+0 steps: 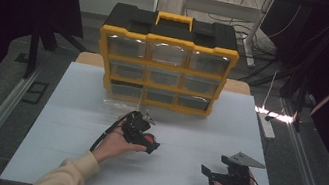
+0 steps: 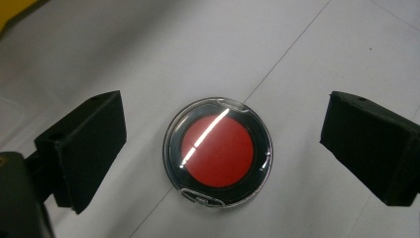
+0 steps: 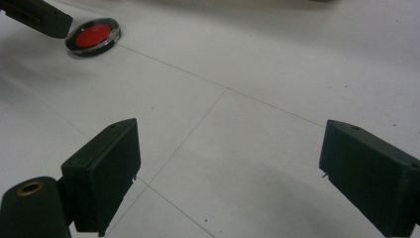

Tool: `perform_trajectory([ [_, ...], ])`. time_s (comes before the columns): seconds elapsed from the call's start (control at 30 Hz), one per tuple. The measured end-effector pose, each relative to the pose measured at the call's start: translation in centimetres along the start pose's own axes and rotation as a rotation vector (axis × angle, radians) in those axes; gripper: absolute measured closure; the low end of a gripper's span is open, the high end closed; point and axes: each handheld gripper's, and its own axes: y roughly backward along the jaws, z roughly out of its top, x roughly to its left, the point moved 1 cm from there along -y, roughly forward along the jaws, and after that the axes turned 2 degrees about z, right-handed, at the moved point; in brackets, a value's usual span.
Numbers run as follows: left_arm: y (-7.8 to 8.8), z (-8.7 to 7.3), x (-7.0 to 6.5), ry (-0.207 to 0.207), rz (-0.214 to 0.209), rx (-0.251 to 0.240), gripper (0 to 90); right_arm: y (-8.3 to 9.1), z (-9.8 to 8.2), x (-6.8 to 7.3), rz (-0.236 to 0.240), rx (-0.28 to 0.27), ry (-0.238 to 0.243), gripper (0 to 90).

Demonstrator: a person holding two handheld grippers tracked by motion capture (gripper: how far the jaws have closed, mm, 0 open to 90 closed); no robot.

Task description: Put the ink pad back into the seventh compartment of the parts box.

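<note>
Left gripper (image 1: 148, 143) over red compact (image 1: 150, 140) — right gripper (image 1: 210, 173) apart, yellow organizer (image 1: 164, 67) behind.

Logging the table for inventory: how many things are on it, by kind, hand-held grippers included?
Round red compact: 1
Yellow-and-black drawer organiser: 1
Clear drawer pulled out on the table: 1
Grippers, left gripper and right gripper: 2
Total: 5

Bare table (image 2: 307, 44) around compact (image 2: 218, 151); organizer (image 1: 164, 67) beyond.
</note>
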Motion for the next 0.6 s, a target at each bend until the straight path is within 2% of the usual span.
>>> perform_trajectory([
  [0.6, -1.8, -0.3, -0.1, -0.032, 0.016, 0.074, 5.3, -0.1, 0.0, 0.0, 0.003, 0.001, -0.003, 9.2],
])
